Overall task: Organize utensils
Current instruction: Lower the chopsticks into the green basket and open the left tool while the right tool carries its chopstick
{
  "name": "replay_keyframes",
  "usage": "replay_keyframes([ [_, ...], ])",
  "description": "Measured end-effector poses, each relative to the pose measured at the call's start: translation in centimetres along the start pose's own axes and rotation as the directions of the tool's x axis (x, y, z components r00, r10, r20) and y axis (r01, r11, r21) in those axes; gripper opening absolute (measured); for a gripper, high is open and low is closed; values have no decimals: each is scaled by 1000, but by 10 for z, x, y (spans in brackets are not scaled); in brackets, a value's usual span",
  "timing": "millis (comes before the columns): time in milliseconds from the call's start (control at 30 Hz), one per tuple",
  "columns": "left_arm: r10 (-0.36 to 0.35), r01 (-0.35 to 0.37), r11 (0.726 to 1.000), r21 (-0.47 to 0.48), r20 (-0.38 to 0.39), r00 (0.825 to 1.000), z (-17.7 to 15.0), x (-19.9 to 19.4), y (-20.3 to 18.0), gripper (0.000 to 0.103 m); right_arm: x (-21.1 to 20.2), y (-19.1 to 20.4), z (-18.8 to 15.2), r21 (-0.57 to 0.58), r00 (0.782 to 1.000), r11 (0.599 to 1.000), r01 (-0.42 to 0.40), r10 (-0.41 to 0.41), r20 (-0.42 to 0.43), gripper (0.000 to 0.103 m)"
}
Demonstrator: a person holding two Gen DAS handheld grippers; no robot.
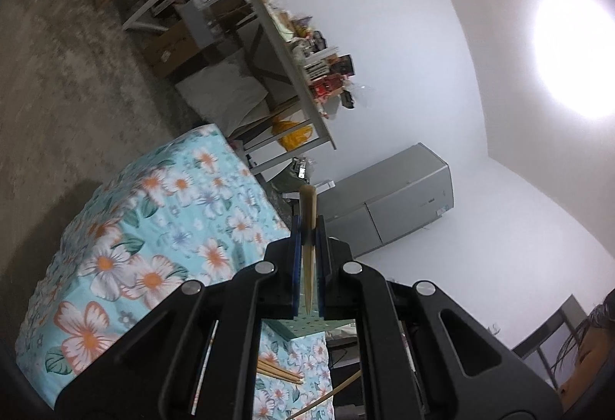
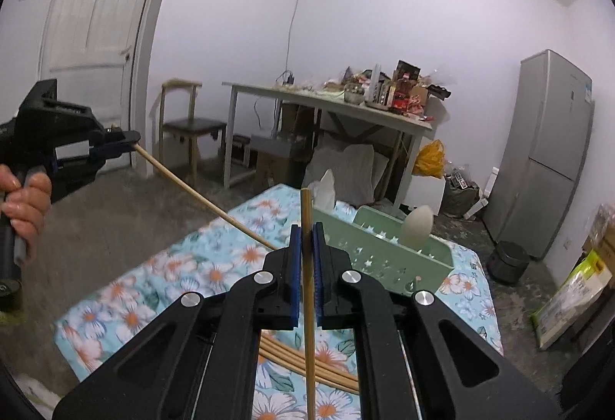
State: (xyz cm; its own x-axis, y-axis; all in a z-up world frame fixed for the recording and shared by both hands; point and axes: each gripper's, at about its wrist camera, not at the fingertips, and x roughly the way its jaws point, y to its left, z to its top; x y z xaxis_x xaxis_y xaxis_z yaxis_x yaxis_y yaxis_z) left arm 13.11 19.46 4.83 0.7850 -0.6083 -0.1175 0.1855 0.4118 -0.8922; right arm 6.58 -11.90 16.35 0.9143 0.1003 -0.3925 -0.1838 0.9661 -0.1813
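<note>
**Both tools clamped on chopsticks above floral desk**

Left tool is clamped on one chopstick, held up at left, stick slanting down toward the right tool. Right tool grips a second chopstick, upright between its pads. More chopsticks lie on the floral-cloth desk. Green caddy stands behind on the desk, a spoon in it.

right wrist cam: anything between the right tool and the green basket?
Nothing but bare floral tablecloth. In the right wrist view the right tool, shut on a chopstick, points toward the green basket; loose chopsticks lie nearer, under the tool.
</note>
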Motion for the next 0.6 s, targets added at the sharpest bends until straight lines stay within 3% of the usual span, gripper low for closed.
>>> replay_keyframes([
  [333, -71, 66, 987, 148, 30, 997, 2, -9, -66, 5, -20, -21, 8, 64, 996, 998, -26, 20, 87, 6],
  [600, -135, 125, 953, 275, 19, 991, 6, 15, -116, 5, -14, -27, 4, 88, 994, 995, -51, 43, 99, 6],
])
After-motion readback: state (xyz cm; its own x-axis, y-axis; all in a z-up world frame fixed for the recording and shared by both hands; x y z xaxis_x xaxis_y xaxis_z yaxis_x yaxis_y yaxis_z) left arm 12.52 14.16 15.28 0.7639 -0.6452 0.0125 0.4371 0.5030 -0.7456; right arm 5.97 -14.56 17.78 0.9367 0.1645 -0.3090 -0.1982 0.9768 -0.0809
